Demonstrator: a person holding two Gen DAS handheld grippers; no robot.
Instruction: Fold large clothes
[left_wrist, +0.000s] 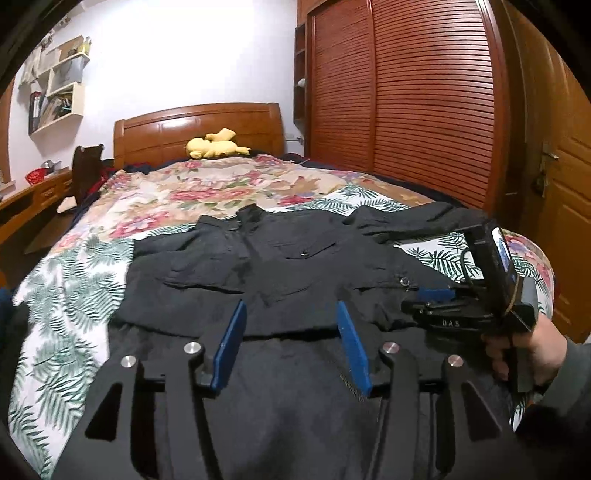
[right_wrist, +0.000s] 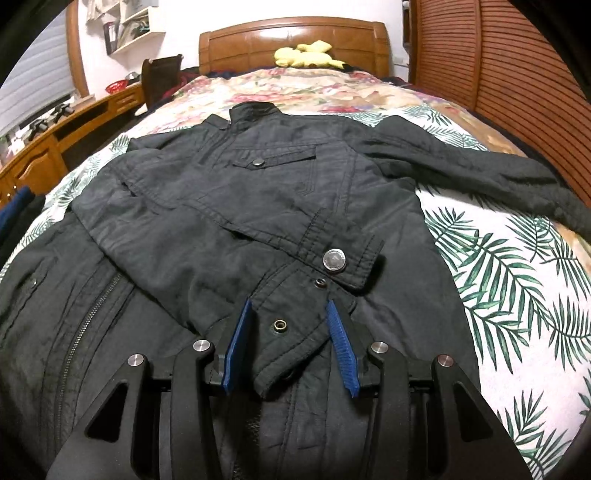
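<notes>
A black jacket (left_wrist: 295, 258) lies front up on the bed, collar toward the headboard. In the right wrist view the jacket (right_wrist: 258, 192) has one sleeve folded across its chest, and the other sleeve (right_wrist: 480, 173) stretches out to the right. The folded sleeve's cuff (right_wrist: 288, 343), with its snaps, lies between the blue pads of my right gripper (right_wrist: 289, 301); the pads stand apart and do not squeeze it. My left gripper (left_wrist: 291, 302) hovers open over the jacket's lower front. The right gripper (left_wrist: 436, 295) rests low on the jacket at the right, with a hand (left_wrist: 524, 354) on it.
The floral and leaf-print quilt (left_wrist: 92, 295) covers the bed. A yellow plush toy (left_wrist: 214, 146) sits by the wooden headboard (left_wrist: 199, 125). A slatted wardrobe (left_wrist: 406, 92) and a door (left_wrist: 569, 184) stand on the right. A desk (right_wrist: 55, 147) and a chair (left_wrist: 86, 166) stand on the left.
</notes>
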